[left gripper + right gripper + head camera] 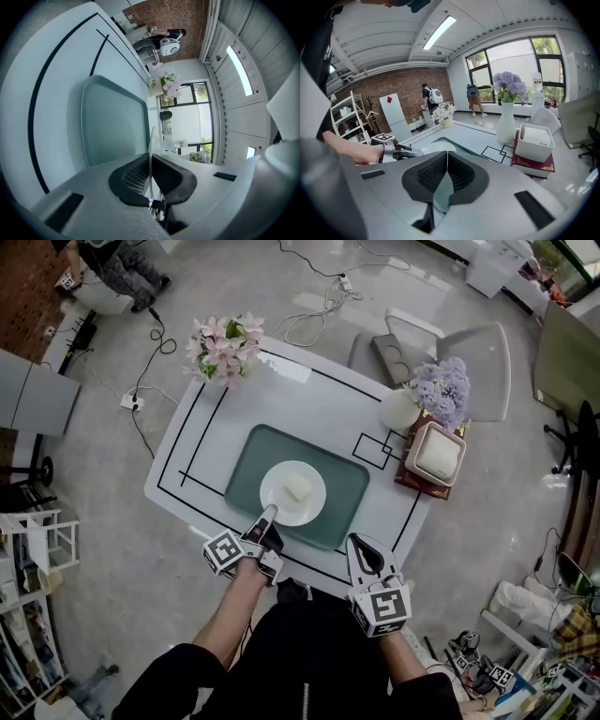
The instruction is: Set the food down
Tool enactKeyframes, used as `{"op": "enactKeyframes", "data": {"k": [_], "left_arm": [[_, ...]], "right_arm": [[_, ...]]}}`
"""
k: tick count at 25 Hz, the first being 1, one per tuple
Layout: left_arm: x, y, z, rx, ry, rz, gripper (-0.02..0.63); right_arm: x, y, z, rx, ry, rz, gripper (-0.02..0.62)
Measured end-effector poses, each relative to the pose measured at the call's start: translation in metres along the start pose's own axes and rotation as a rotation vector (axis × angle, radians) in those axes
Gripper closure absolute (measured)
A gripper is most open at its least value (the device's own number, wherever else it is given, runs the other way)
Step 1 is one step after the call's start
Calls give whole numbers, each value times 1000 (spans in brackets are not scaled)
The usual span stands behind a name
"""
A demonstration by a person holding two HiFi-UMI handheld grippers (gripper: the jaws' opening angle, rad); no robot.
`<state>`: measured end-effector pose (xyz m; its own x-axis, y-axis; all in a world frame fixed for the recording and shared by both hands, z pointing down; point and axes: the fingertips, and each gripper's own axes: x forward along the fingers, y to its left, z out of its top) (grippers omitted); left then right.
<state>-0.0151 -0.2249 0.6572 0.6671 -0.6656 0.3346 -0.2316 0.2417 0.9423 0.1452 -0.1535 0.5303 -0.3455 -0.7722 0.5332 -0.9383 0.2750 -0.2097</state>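
Observation:
A white plate (292,493) with a pale block of food (297,488) lies over the middle of the green tray (248,456); I cannot tell whether it rests on the tray or hovers just above. My left gripper (269,514) is shut on the plate's near rim, which shows edge-on as a thin white line (151,138) between the pads in the left gripper view. My right gripper (360,542) is at the table's near edge, right of the plate. It is shut with nothing between its jaws (447,154).
On the white table (187,474) stand a pot of pink flowers (225,348) at the far left and a vase of purple flowers (436,390) at the far right. A white box on a red book (436,454) sits beside the vase. A grey chair (469,352) stands beyond.

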Motion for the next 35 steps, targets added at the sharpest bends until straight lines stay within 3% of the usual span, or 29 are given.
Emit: {"op": "enactKeyframes", "data": {"k": [15,35], "left_arm": [[42,19,1,-1,-18,62,594],[52,36,2,6,-13,143,594]], "right_arm": [[23,-22,-4,-26,40,45,584],[21,-29,-12,9,54,54,584]]}}
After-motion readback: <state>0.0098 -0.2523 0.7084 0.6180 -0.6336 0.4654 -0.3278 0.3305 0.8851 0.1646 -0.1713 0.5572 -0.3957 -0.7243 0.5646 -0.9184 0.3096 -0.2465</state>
